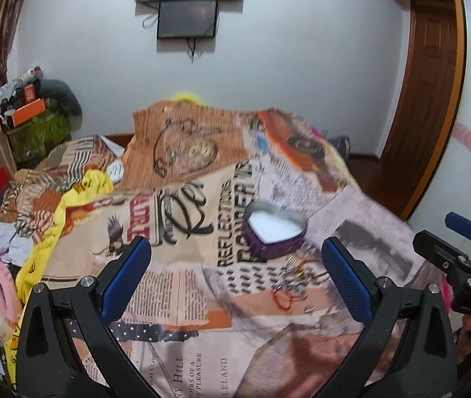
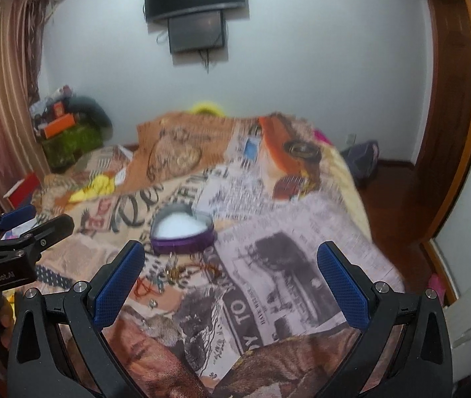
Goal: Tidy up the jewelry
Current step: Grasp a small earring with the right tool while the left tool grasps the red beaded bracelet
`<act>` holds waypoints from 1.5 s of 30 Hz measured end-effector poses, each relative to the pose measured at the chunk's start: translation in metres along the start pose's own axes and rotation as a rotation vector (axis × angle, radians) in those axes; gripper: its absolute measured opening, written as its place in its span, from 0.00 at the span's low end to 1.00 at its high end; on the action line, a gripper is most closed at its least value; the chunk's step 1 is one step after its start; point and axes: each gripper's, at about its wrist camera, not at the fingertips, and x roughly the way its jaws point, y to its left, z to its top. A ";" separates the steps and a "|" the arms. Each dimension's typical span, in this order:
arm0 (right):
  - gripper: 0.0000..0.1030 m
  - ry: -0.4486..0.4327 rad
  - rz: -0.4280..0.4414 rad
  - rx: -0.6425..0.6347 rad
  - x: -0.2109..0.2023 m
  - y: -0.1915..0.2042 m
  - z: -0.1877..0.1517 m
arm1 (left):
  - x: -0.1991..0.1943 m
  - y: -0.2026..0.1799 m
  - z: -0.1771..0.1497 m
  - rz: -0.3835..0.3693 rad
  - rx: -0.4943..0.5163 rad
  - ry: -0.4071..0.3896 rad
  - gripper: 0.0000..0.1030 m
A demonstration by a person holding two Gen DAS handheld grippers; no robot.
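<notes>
The left hand-held gripper (image 1: 235, 262) hovers over a bed covered with a newspaper-print bedspread (image 1: 202, 358), its blue-padded fingers (image 1: 125, 278) spread wide with nothing between them. The right hand-held gripper (image 2: 230, 272) hangs beside it, likewise spread wide and empty.

A purple heart-shaped tin box with a white lining (image 1: 273, 233) sits open on the bedspread, ahead of both grippers. Just in front of the box lies a loose tangle of small jewelry pieces (image 1: 296, 270), gold and silver in tone, too blurred to tell apart. A thin red cord loop (image 1: 281, 298) lies on the near side of that tangle, with a few small silver bits close by.

In the right wrist view the box (image 2: 182, 233) stands just beyond the left fingertip, and the jewelry (image 2: 185, 270) lies between box and gripper.
</notes>
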 end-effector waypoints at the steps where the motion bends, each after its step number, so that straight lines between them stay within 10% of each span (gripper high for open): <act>1: 1.00 0.020 0.012 -0.001 0.005 0.000 -0.002 | 0.005 0.000 -0.003 0.006 0.006 0.013 1.00; 14: 0.60 0.239 0.175 -0.081 0.059 0.028 -0.027 | 0.043 0.012 -0.024 -0.014 0.014 0.163 0.80; 32: 0.09 0.373 0.257 -0.197 0.088 0.059 -0.044 | 0.063 0.019 -0.043 -0.039 -0.019 0.253 0.80; 45: 0.09 0.292 0.214 -0.095 0.077 0.028 -0.028 | 0.076 -0.020 -0.039 -0.140 0.044 0.267 0.80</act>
